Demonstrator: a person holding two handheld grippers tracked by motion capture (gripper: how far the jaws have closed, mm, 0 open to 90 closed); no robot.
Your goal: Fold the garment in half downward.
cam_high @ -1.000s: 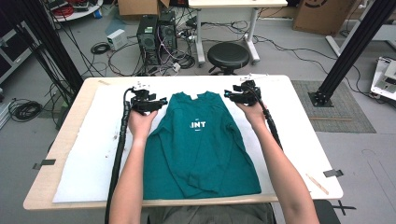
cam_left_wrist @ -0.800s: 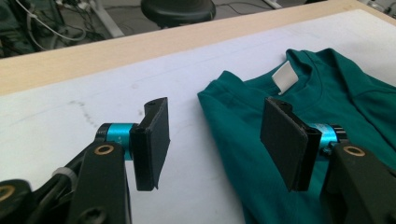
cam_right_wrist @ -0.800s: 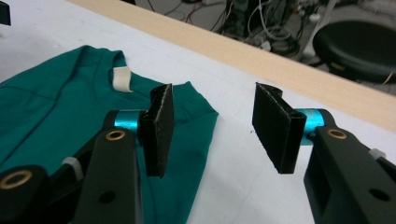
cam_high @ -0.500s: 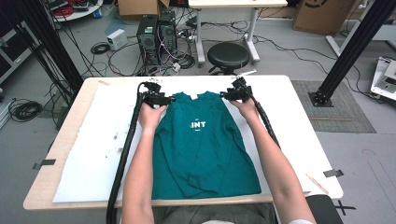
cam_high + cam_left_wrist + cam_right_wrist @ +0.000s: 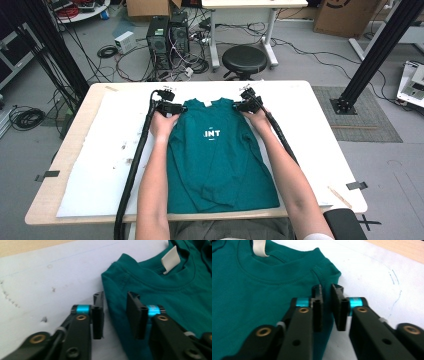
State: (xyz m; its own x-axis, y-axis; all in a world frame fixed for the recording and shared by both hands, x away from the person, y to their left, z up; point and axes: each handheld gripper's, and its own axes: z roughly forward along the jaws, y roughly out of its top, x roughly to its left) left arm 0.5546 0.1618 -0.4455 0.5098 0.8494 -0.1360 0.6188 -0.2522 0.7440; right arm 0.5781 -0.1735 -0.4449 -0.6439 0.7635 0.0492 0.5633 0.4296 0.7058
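Observation:
A teal shirt [image 5: 220, 155] with white "INT" lettering lies flat on a white sheet [image 5: 100, 165], its collar toward the far edge and its sleeves folded in. My left gripper [image 5: 176, 107] sits at the shirt's left shoulder. In the left gripper view its jaws [image 5: 115, 296] straddle the shoulder edge of the shirt [image 5: 175, 297]; they have just been closing, and a gap still shows. My right gripper [image 5: 241, 105] is at the other shoulder. Its jaws [image 5: 327, 288] have just been closing and now pinch the edge of the shirt [image 5: 262, 290].
The wooden table [image 5: 320, 100] has bare room left and right of the shirt. A thin stick [image 5: 339, 196] lies near its front right corner. On the floor behind it are a black stool [image 5: 244, 59], computer towers [image 5: 167, 35] and cables.
Both hands have slid inward and down onto the shirt's shoulders. Both pairs of jaws have narrowed, the right pair almost fully.

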